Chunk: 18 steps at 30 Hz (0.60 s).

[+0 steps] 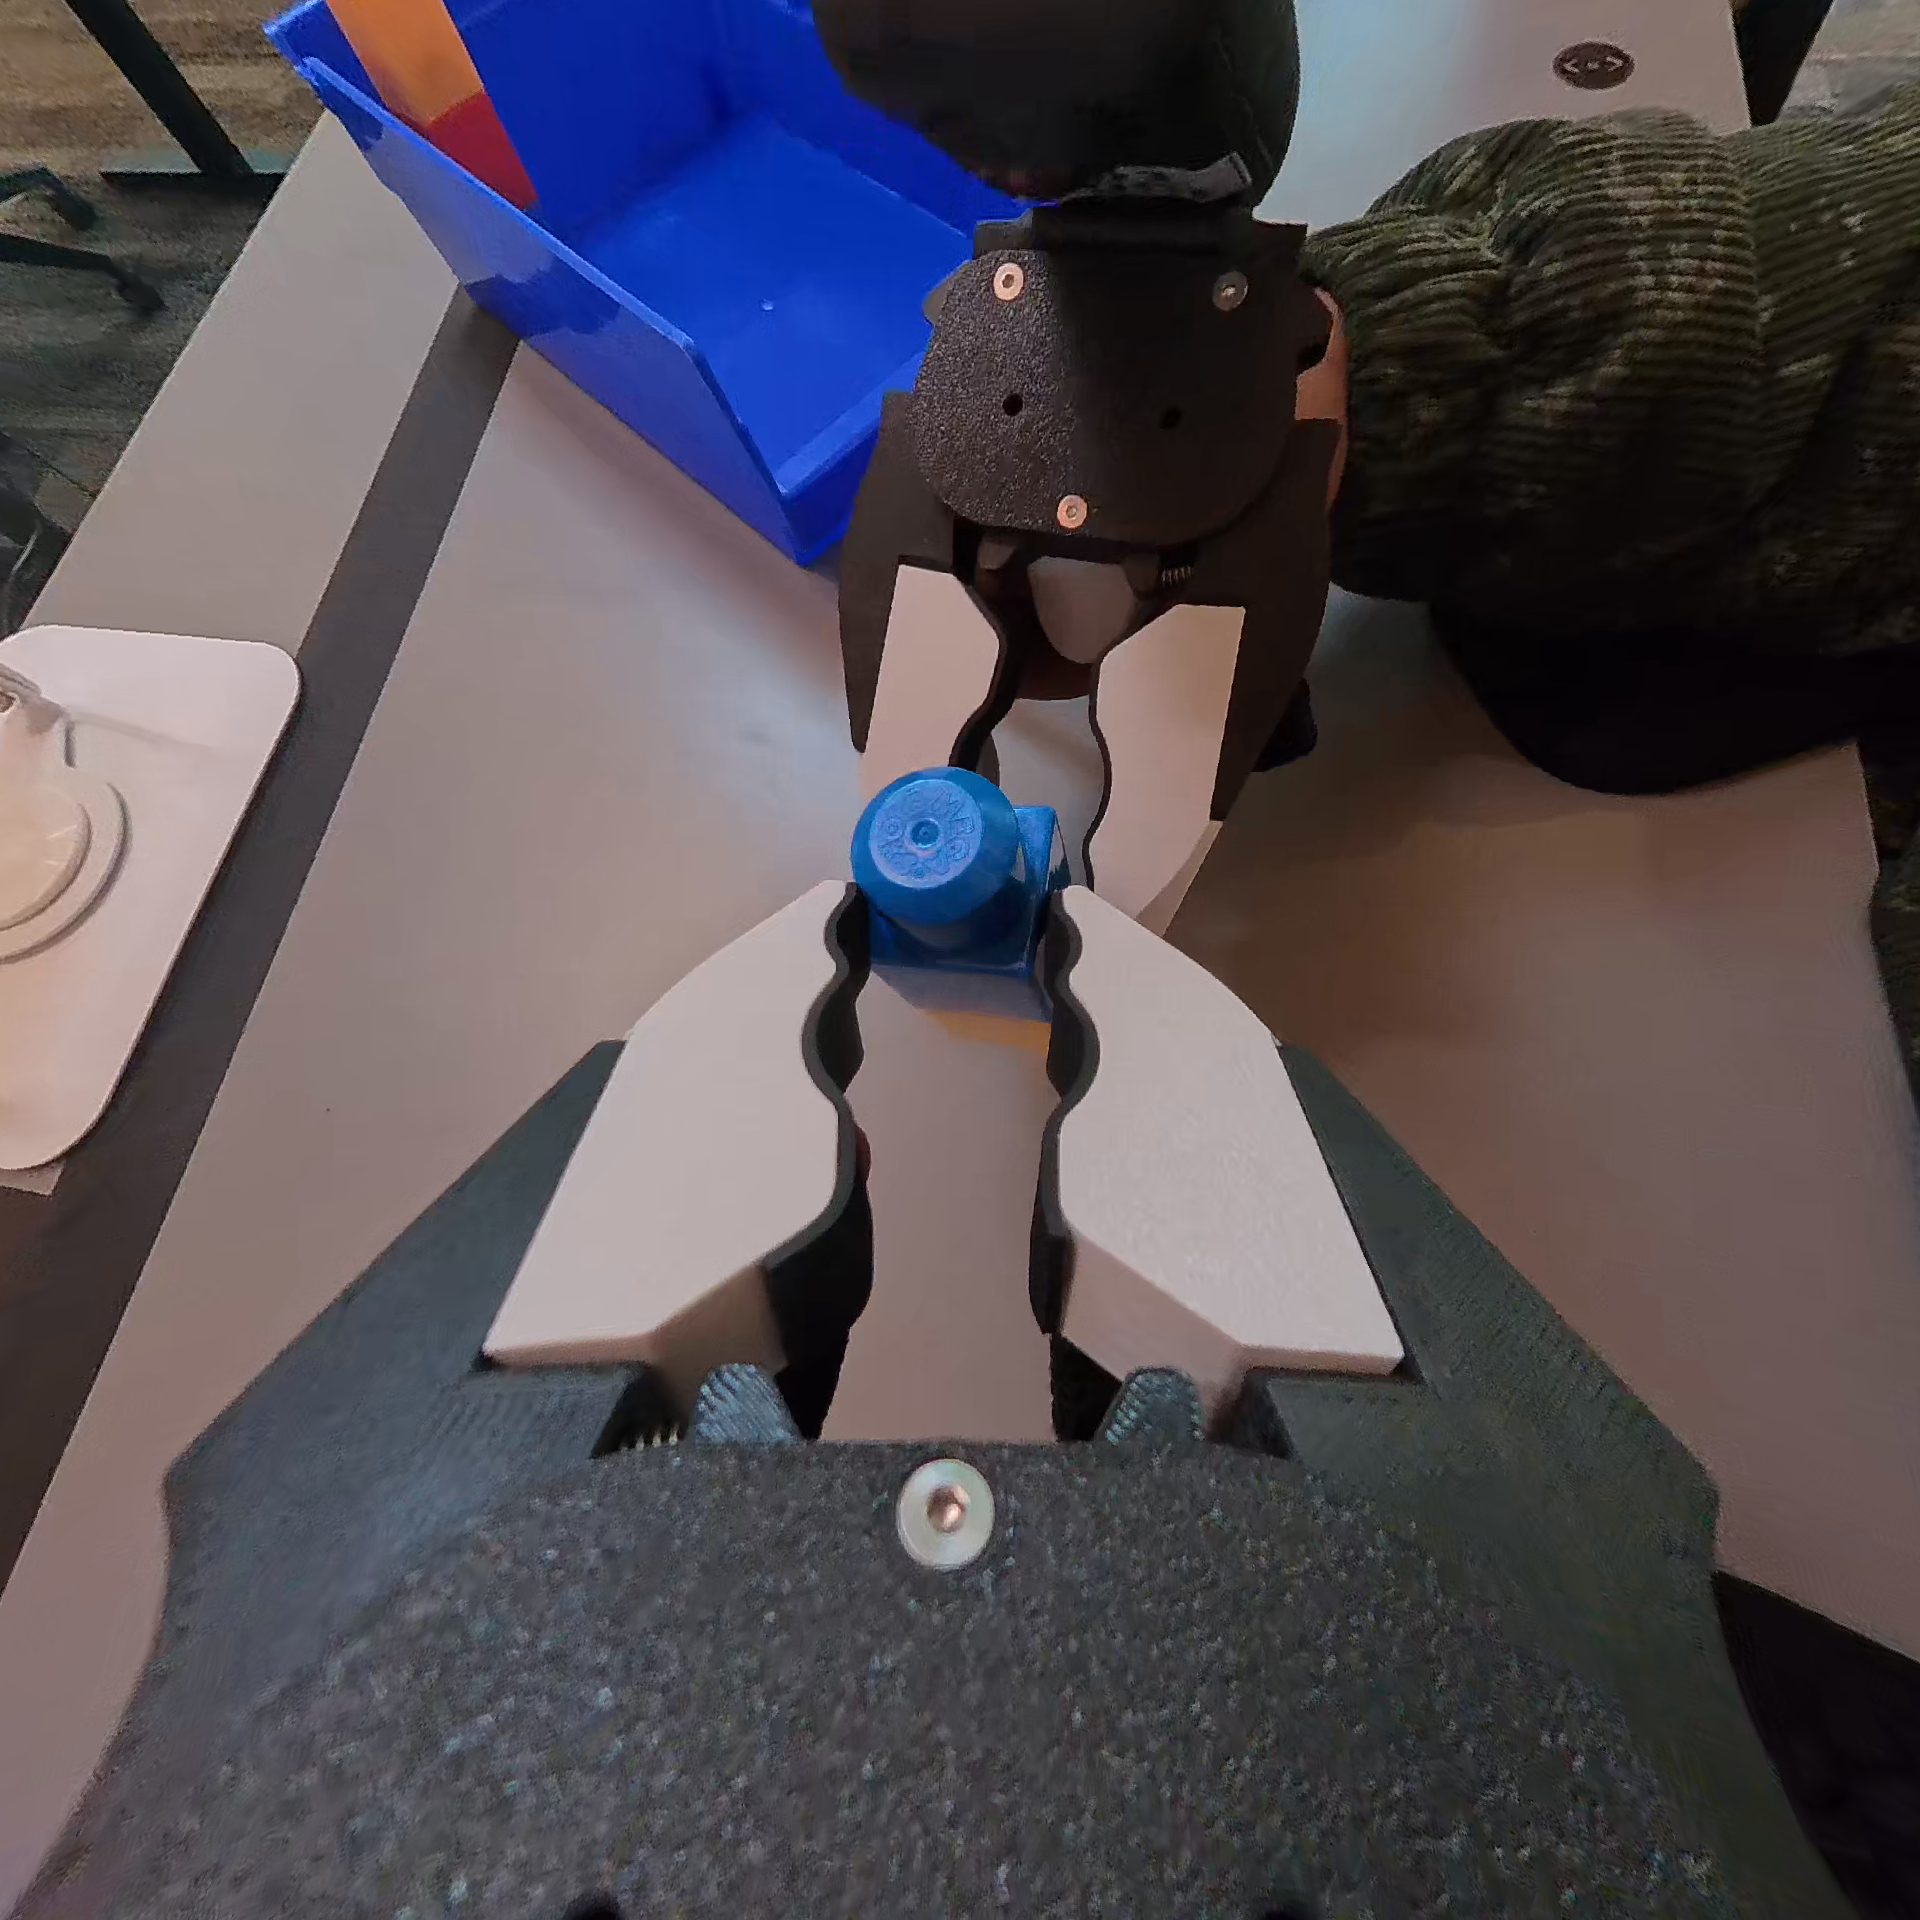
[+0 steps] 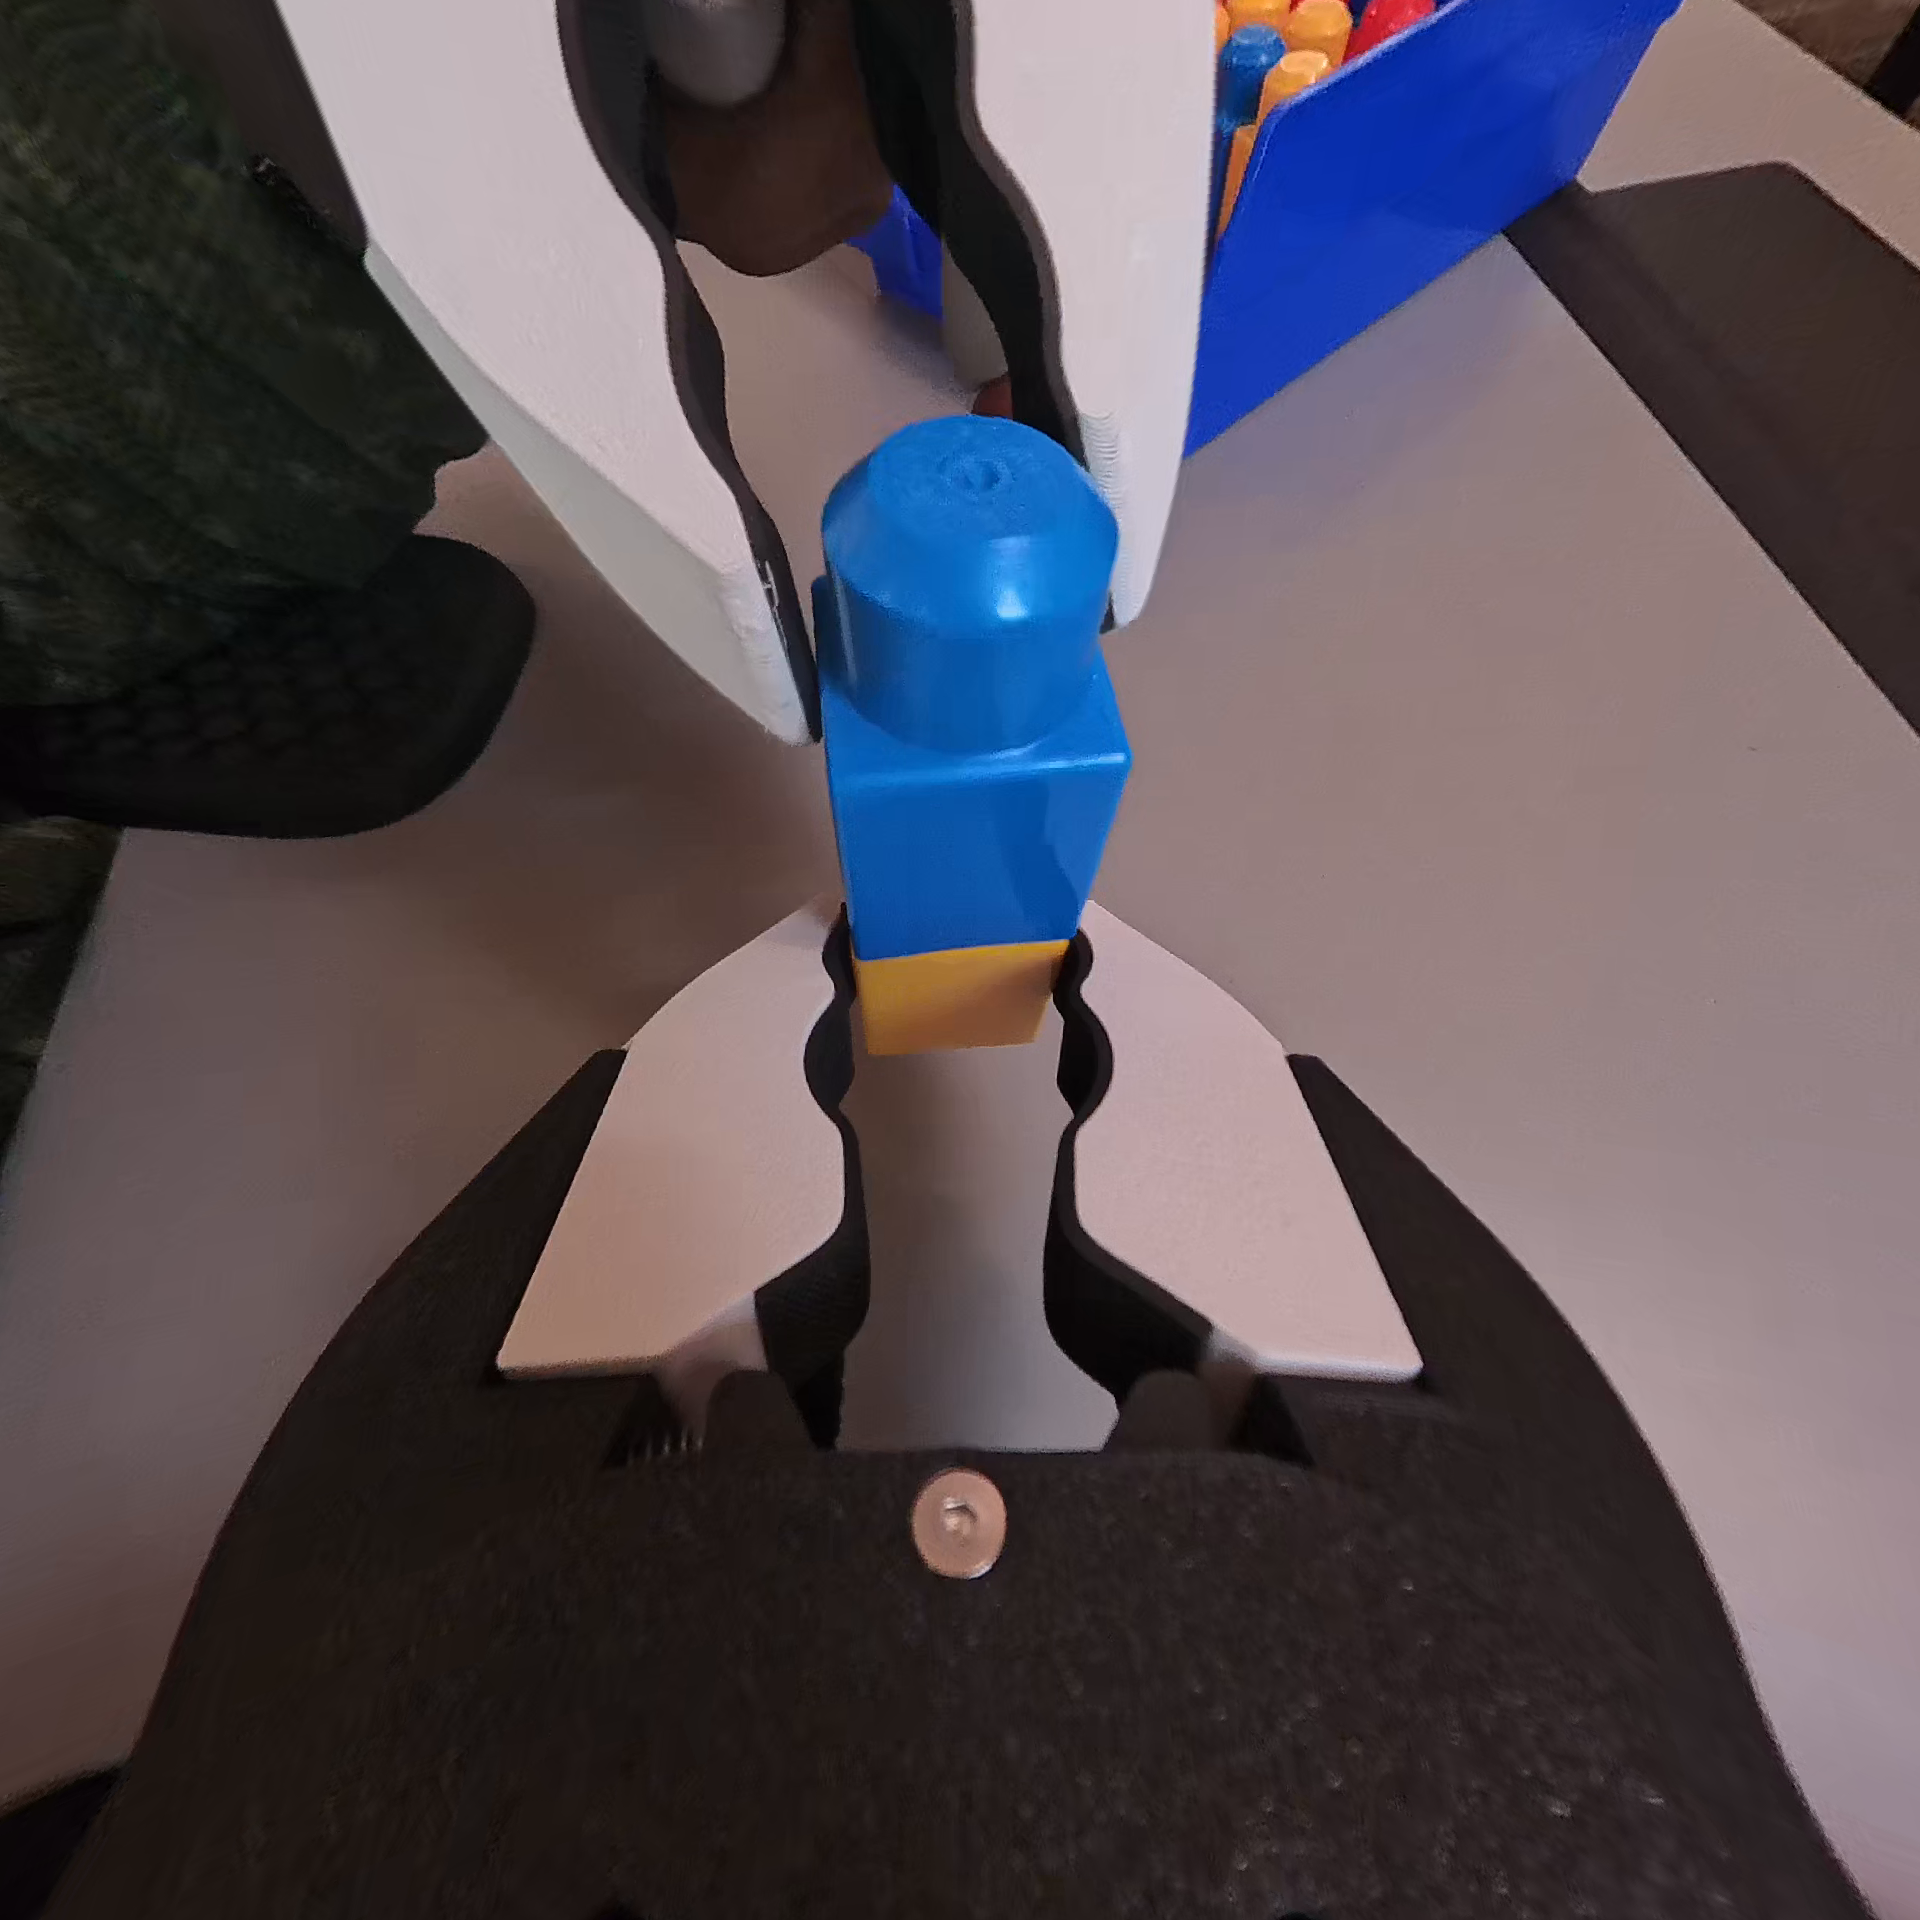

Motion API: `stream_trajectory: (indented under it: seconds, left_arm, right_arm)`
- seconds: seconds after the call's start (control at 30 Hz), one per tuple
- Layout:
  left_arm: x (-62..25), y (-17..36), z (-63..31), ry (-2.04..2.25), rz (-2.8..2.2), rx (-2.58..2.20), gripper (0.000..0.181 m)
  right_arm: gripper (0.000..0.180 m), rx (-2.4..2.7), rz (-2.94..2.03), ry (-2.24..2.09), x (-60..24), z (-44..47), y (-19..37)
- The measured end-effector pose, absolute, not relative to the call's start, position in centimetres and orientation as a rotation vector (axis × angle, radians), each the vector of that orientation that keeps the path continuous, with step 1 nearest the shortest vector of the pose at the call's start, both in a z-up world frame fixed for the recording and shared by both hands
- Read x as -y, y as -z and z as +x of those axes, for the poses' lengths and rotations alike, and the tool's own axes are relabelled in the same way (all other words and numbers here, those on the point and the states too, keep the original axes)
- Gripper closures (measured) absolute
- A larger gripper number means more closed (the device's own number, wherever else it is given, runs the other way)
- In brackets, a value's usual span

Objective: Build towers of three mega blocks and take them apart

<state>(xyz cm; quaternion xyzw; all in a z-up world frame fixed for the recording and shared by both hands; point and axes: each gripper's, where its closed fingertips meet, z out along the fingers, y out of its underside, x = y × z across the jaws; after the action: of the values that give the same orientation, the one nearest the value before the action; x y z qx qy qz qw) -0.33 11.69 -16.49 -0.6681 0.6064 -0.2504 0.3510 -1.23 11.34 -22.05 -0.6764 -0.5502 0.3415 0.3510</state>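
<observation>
A blue mega block sits stacked on a yellow block. My right gripper is shut on the yellow block's sides. My left gripper is shut on the blue block from the opposite side; in the right wrist view it comes in from the top of the frame, fingers on either side of the blue block. In the left wrist view only a sliver of yellow shows under the blue block. I cannot tell whether the stack touches the table.
A blue bin stands behind and left of the stack; in the right wrist view it holds several yellow, blue and red blocks. A person's green sleeve lies at the right. A pale mat lies at the left edge. My right fingertips sit around 6 centimeters from my left ones.
</observation>
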Motion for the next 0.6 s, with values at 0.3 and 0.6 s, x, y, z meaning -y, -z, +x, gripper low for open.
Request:
stream_trajectory:
  seconds: [0.3,0.6]
  left_arm:
    - [-11.4,16.9,-0.4,0.632,-1.722,-1.604,0.147]
    - [-10.7,17.5,-0.9,0.616,-1.704,-1.691,0.148]
  right_arm:
    - [0.143,1.445,-1.751,-0.880,-11.1,-1.4,22.5]
    - [0.143,1.495,-1.745,-0.884,-10.4,-2.1,23.2]
